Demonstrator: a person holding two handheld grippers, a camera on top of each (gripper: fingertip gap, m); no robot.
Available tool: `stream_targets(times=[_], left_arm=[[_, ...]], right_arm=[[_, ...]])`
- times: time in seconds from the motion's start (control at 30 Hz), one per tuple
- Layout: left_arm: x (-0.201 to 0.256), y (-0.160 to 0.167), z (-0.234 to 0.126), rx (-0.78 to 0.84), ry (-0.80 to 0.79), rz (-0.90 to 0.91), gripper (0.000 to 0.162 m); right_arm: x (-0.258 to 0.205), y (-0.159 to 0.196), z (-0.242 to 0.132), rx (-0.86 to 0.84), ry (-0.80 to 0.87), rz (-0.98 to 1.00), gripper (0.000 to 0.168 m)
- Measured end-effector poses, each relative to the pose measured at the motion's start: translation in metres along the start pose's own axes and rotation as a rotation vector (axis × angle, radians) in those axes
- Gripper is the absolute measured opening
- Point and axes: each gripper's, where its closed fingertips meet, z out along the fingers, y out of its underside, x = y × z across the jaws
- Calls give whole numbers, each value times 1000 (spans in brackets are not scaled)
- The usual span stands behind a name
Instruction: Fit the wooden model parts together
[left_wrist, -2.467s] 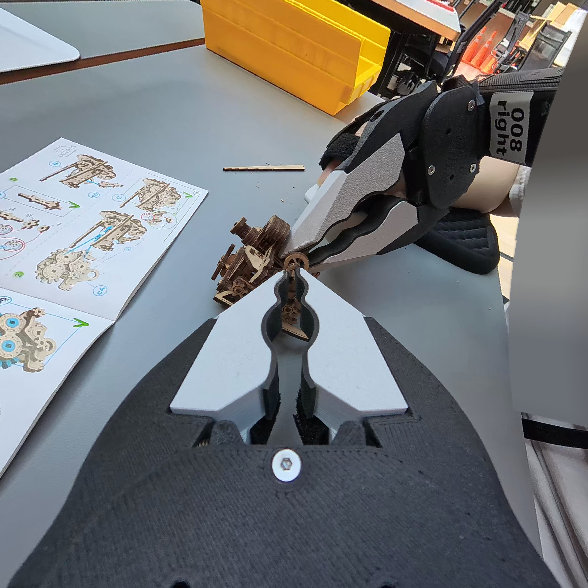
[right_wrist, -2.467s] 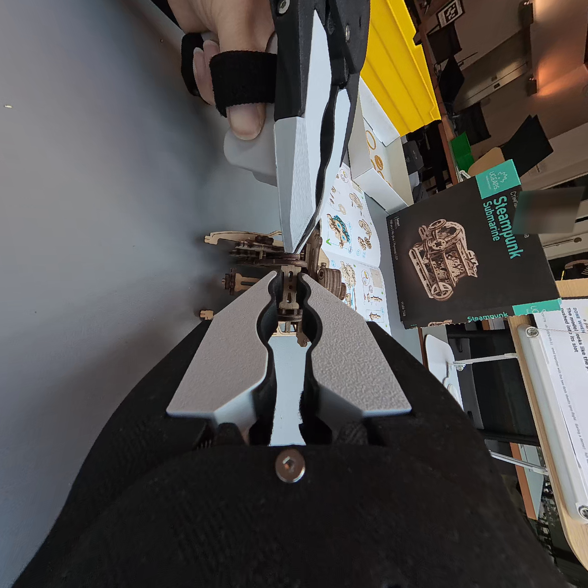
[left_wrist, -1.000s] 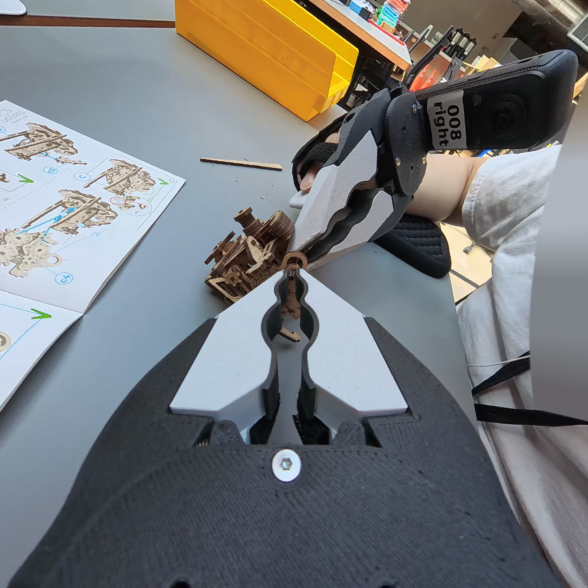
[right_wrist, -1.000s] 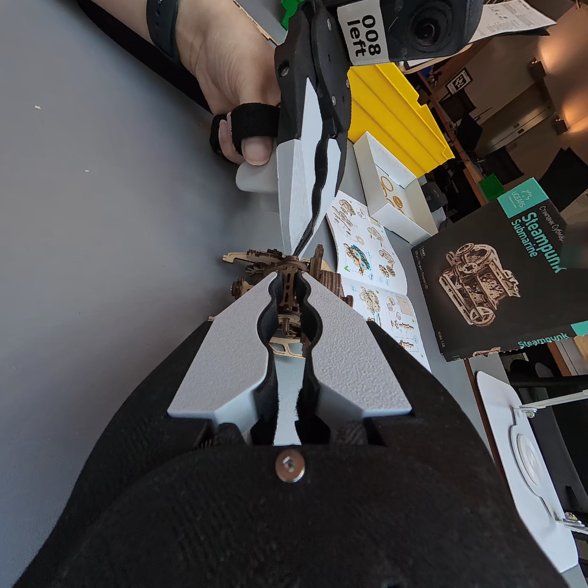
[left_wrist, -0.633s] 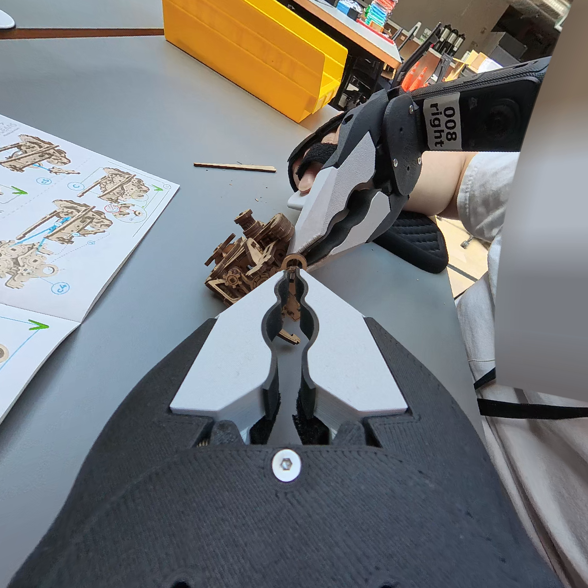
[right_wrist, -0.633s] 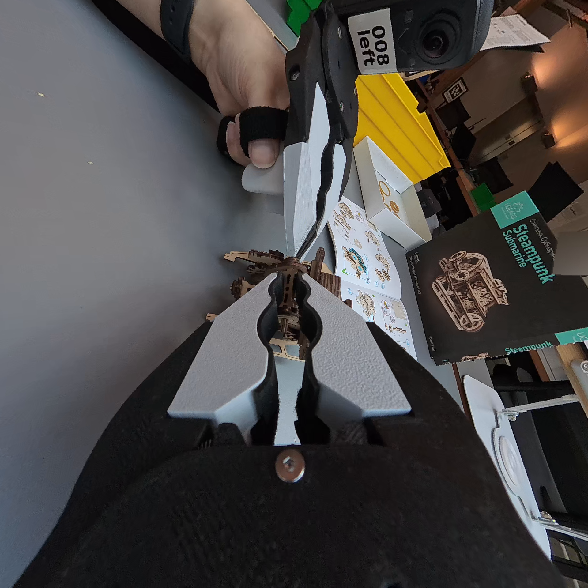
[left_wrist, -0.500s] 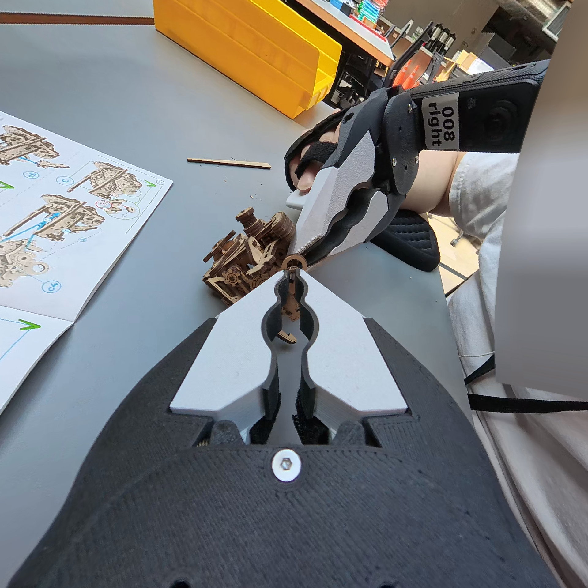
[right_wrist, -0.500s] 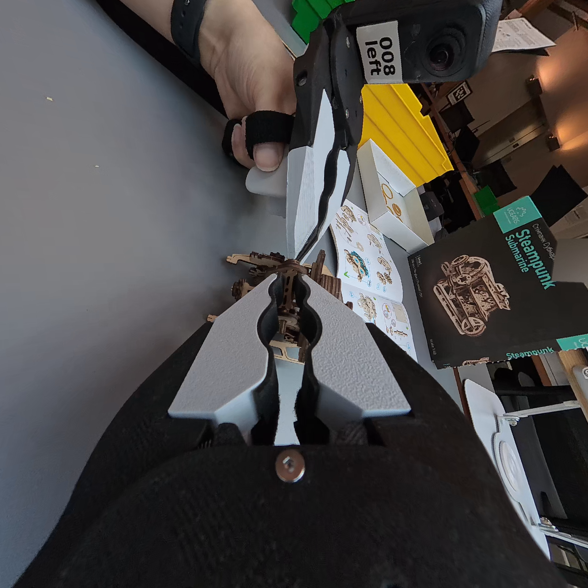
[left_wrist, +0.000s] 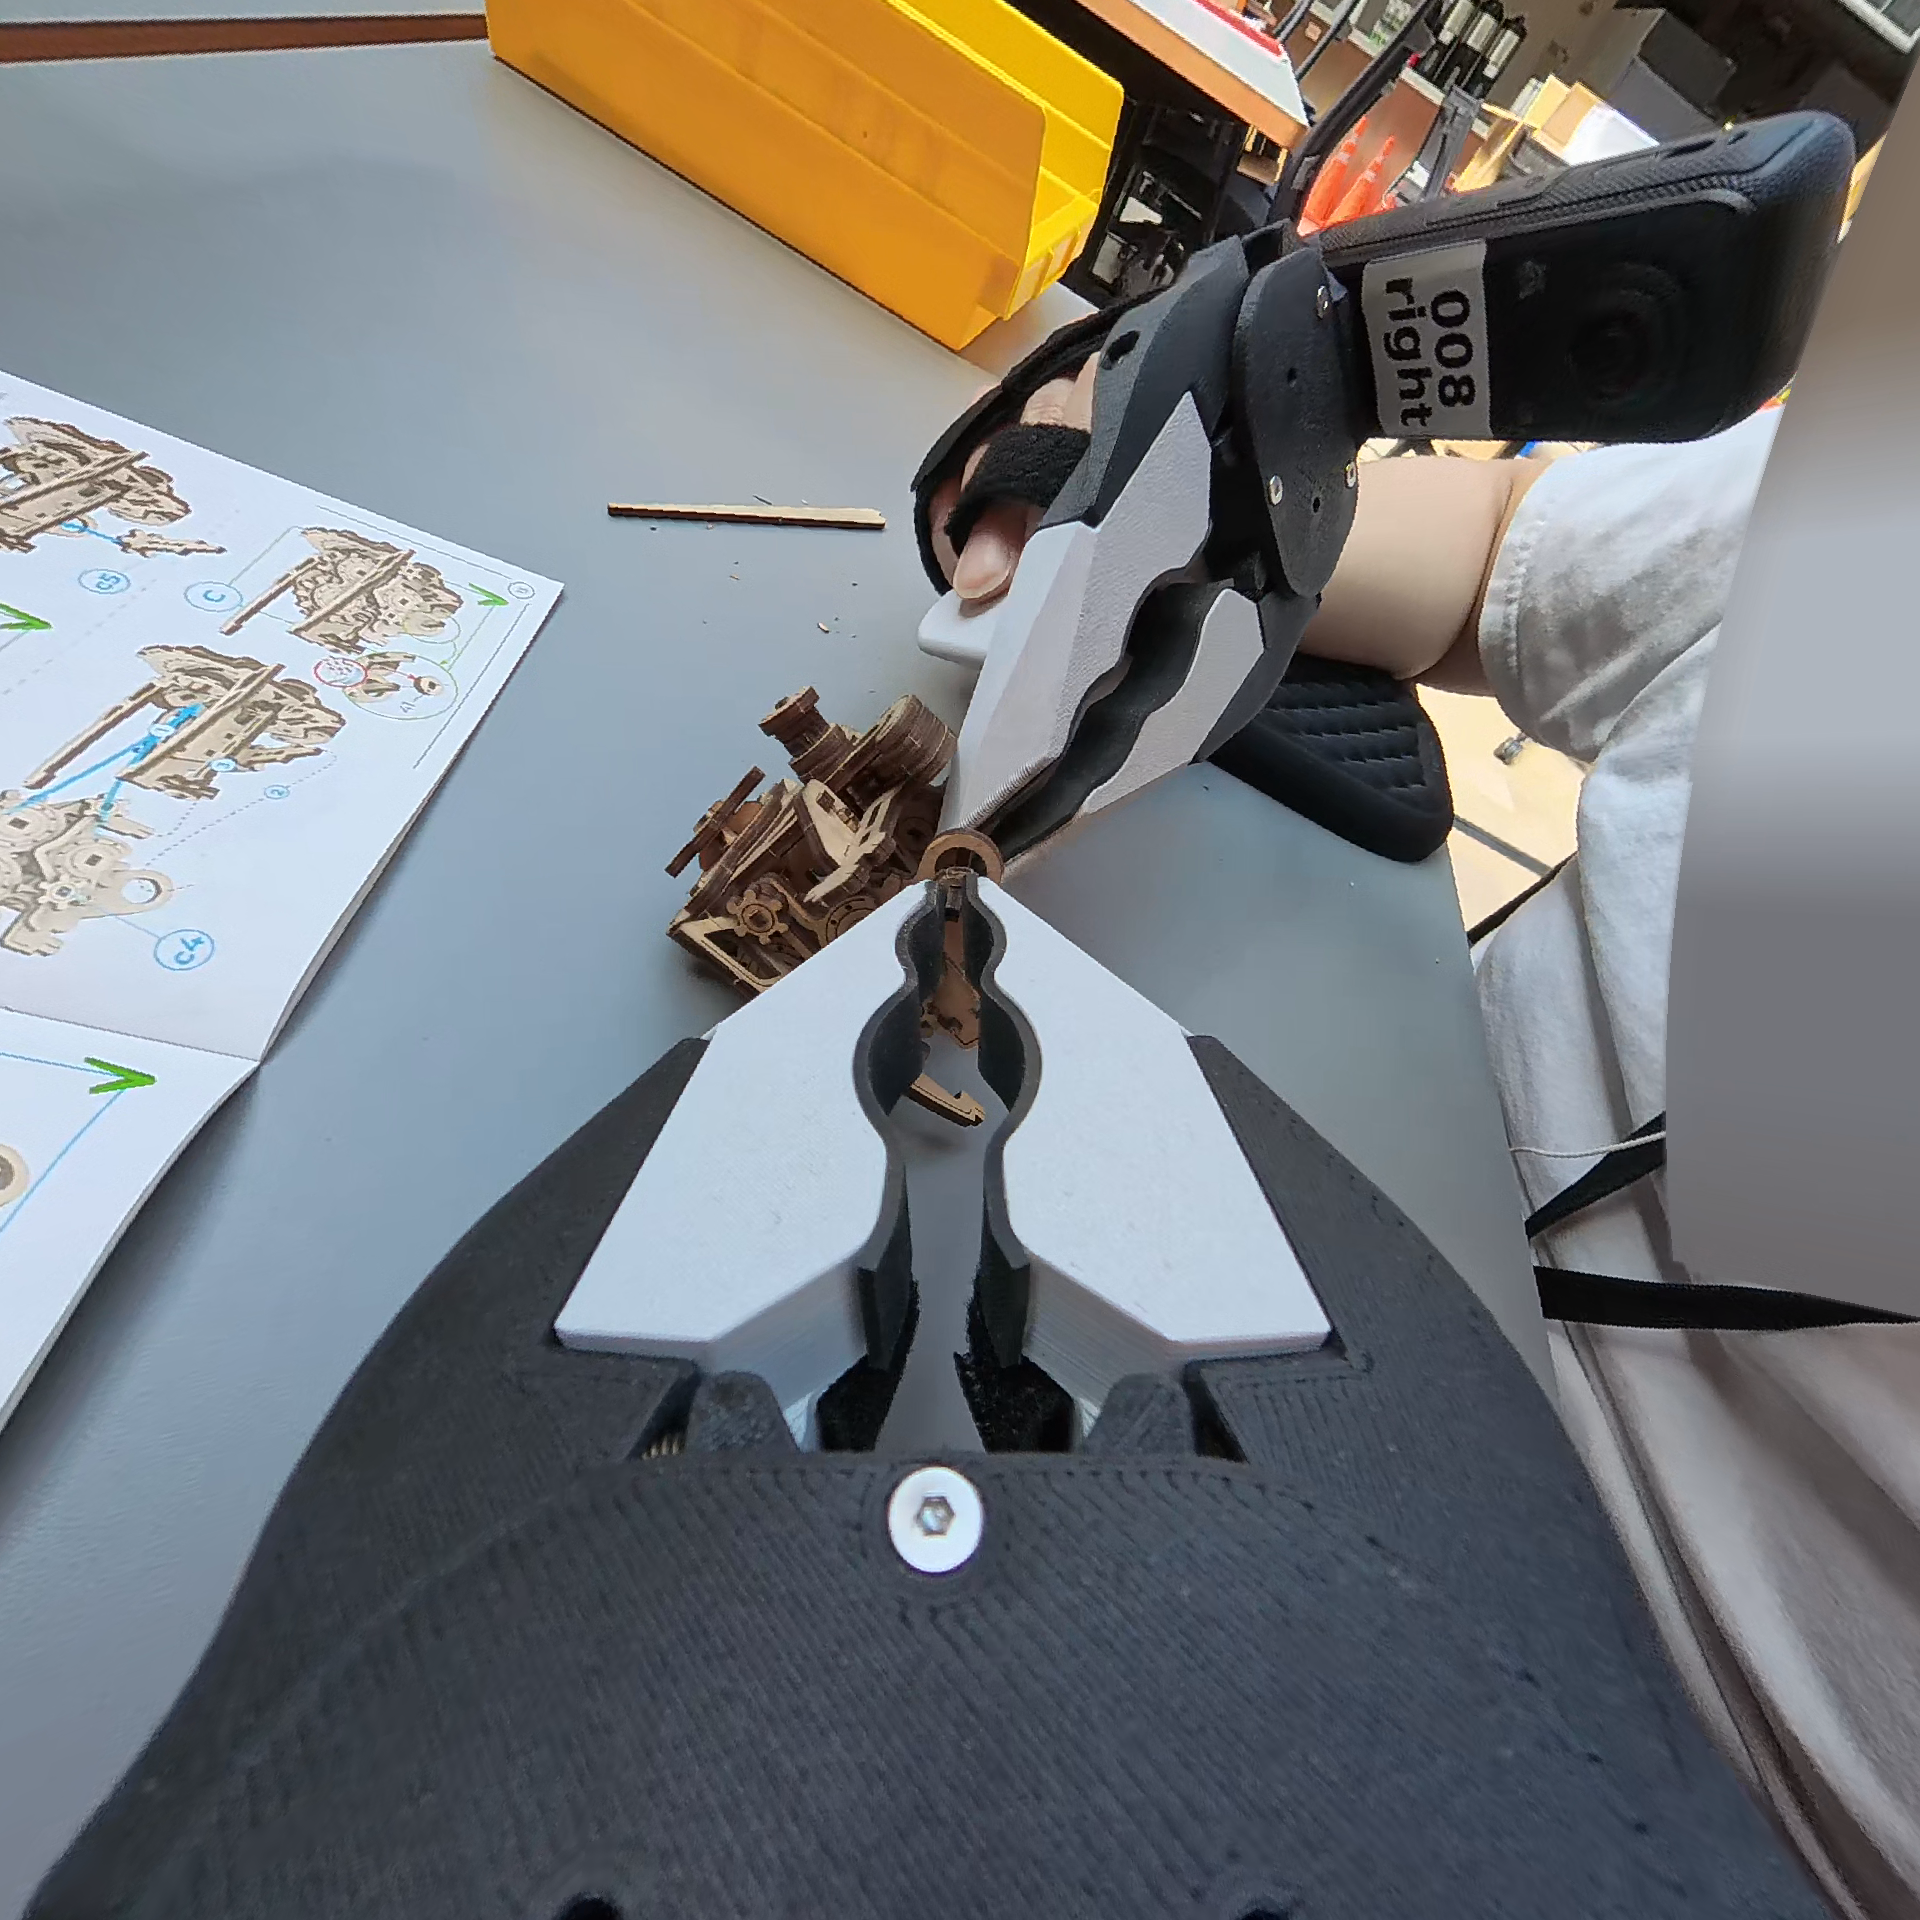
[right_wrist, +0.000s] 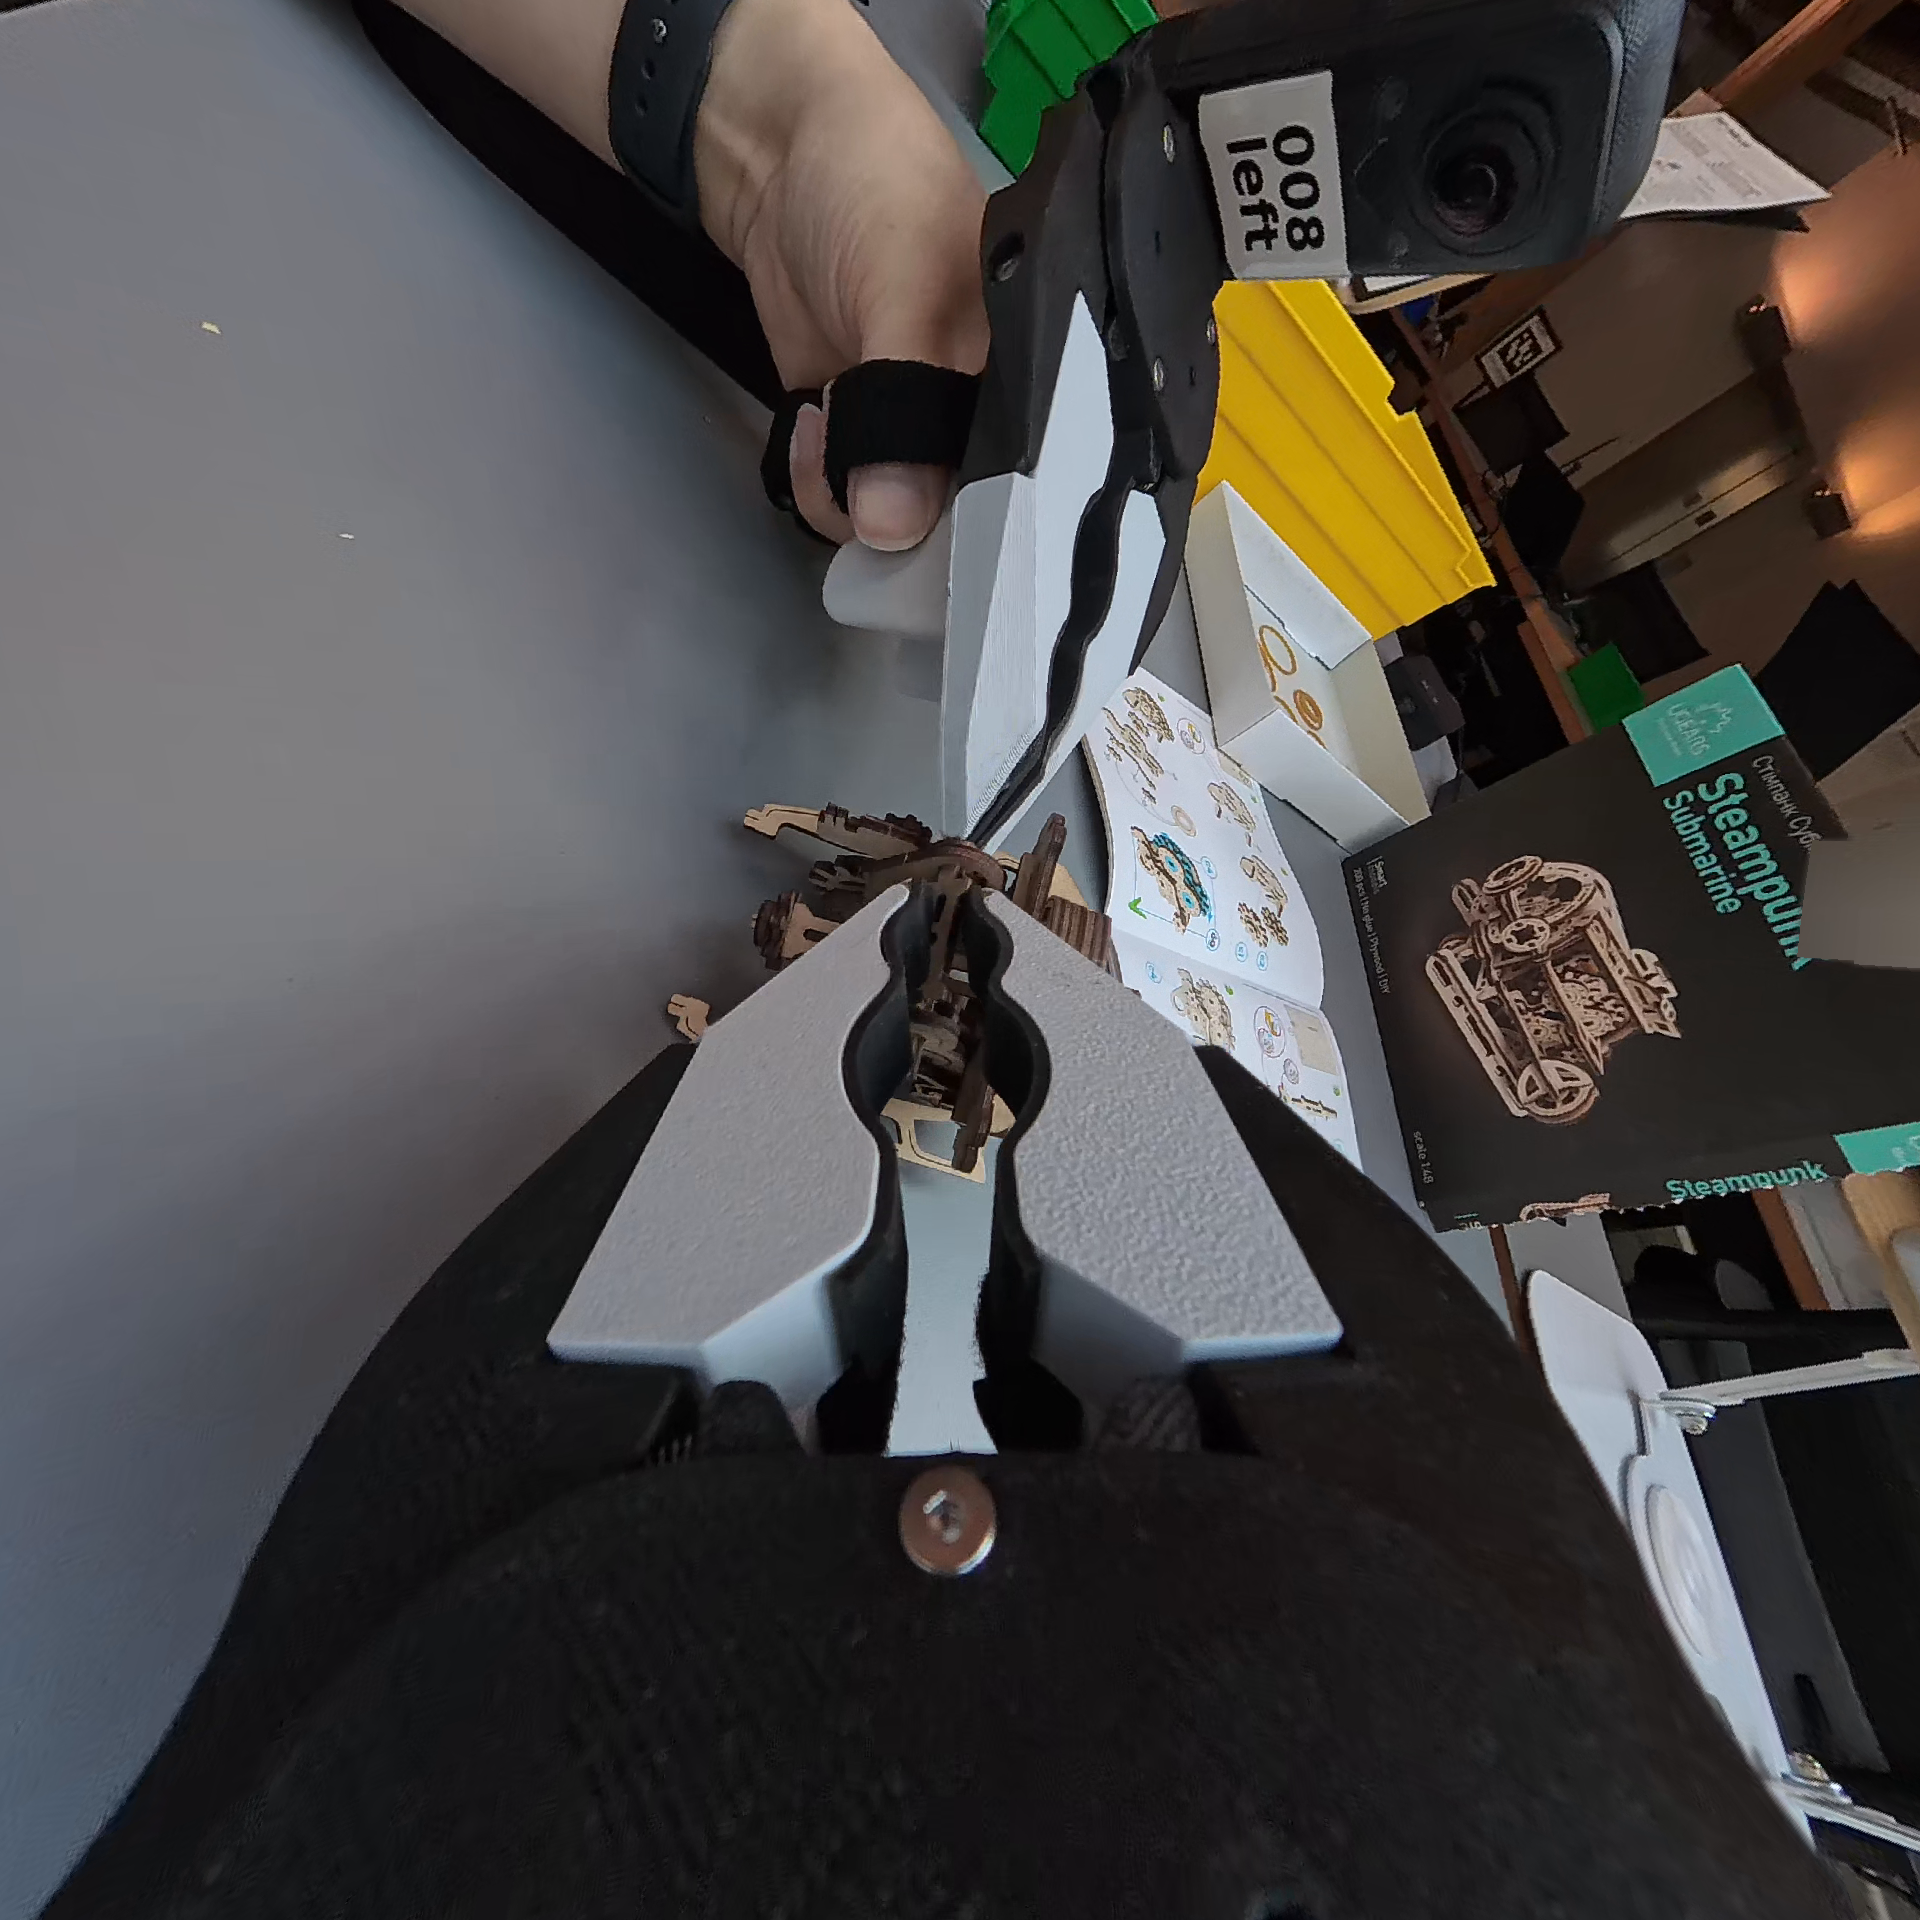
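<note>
The partly built wooden model (left_wrist: 810, 852) lies on the grey table (left_wrist: 416, 364); it also shows in the right wrist view (right_wrist: 831, 894). My left gripper (left_wrist: 951, 896) is shut on a small thin wooden part (left_wrist: 948, 914) topped by a ring (left_wrist: 961, 857), just right of the model. My right gripper (left_wrist: 971, 826) comes down from the upper right, shut, its tips at that ring. In the right wrist view my right gripper (right_wrist: 940, 891) is shut on the small wooden part (right_wrist: 940, 935), and the left gripper (right_wrist: 987, 821) meets it tip to tip from above.
An open instruction booklet (left_wrist: 208, 727) lies left of the model, and a loose wooden strip (left_wrist: 743, 512) lies beyond it. A yellow bin (left_wrist: 831, 135) stands at the back. A black kit box (right_wrist: 1579, 966) and a white box (right_wrist: 1299, 686) stand nearby. The table edge (left_wrist: 1455, 914) is on the right. Both grippers' tips are close together, under 4 cm apart.
Both grippers stay shut and tip to tip at the ring beside the model. The hands have only shifted and tilted slightly.
</note>
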Motion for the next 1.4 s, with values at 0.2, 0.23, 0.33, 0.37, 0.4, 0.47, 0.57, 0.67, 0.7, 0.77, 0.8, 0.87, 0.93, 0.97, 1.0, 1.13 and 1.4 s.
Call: stream_targets(times=[0.2, 0.23, 0.33, 0.37, 0.4, 0.47, 0.57, 0.67, 0.7, 0.77, 0.8, 0.87, 0.93, 0.97, 1.0, 1.13, 1.4], left_arm=[[-2, -1, 0, 16, 7, -27, 1], [-2, -2, 0, 18, 8, -32, 1], [-3, -2, -1, 27, 12, -60, 0], [-4, -3, -1, 31, 12, -70, 0], [-5, -3, -2, 34, 8, -76, 0], [-8, -4, -3, 42, -11, -84, 0], [-11, -5, -4, 47, -22, -94, 0], [-9, -4, -3, 39, -18, -84, 0], [-9, -3, -3, 32, -14, -81, 1], [-8, -3, -3, 27, -2, -87, 1], [-8, -3, -3, 28, 2, -94, 1], [-9, -3, -3, 33, 6, -108, 0], [-9, -3, -2, 37, 8, -117, 0], [-9, -4, -2, 39, 7, -120, 0], [-10, -4, -3, 44, 4, -126, 0], [-13, -6, -6, 66, 5, -168, 0], [-17, -7, -7, 71, -17, -173, 0]], right_arm=[[1, 3, 0, -28, 47, -101, 7], [1, 3, 0, -35, 52, -112, 8], [0, 5, 1, -78, 91, -197, 11], [1, 5, 1, -95, 113, -233, 11], [2, 6, 2, -116, 135, -267, 11], [5, 8, 5, -160, 184, -314, 11], [8, 8, 7, -192, 226, -355, 8], [8, 3, 5, -160, 216, -298, 0], [7, 2, 5, -151, 198, -282, 0], [6, 2, 5, -136, 192, -284, 0], [6, 2, 5, -131, 188, -287, 0], [7, 3, 5, -125, 169, -275, 0], [8, 3, 4, -118, 161, -250, 0], [8, 3, 3, -116, 163, -247, 0], [8, 4, 3, -118, 169, -243, 2], [11, 11, 6, -167, 180, -215, 14], [13, 13, 12, -195, 196, -206, 10]])
